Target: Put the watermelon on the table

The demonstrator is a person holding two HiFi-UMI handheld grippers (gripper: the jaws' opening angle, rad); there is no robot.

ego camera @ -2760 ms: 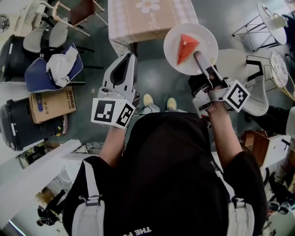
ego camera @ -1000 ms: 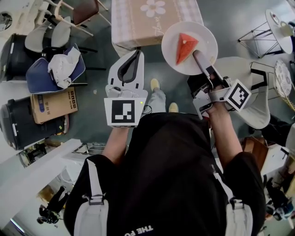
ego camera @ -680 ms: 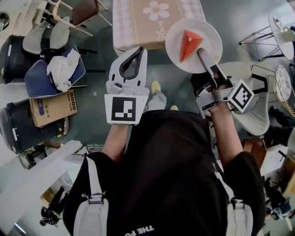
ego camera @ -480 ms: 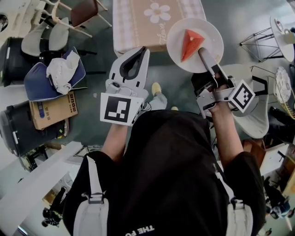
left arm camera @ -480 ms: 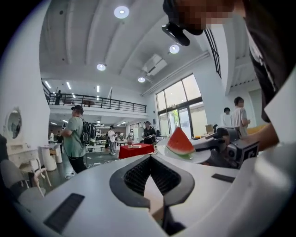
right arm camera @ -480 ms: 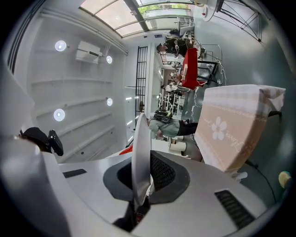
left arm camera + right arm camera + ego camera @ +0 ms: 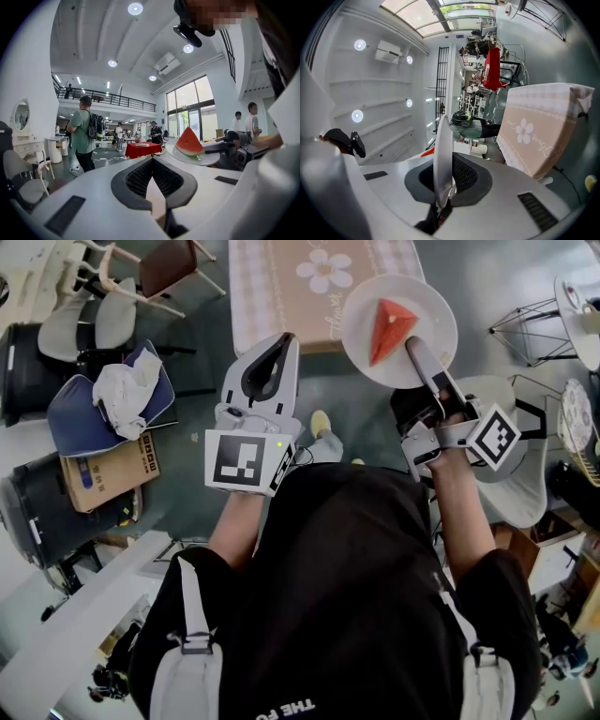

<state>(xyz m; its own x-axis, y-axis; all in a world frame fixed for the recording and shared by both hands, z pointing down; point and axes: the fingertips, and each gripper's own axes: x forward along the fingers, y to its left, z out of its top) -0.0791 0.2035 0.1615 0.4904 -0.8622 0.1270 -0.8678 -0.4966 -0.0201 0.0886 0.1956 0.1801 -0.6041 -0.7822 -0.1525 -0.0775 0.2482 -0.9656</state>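
Gripping watermelon [image 7: 389,326] plate [image 7: 427,304], right gripper [image 7: 412,345], tablecloth [image 7: 281,277] script illegible

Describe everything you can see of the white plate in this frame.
The plate is round, plain white and smooth, with a shallow raised rim; it looks like ceramic or hard plastic. It is held about level in the air, its near rim clamped between the fingers of the right gripper. One red watermelon wedge lies on it. It hangs by a corner of the cloth-covered table, apparently not resting on it.
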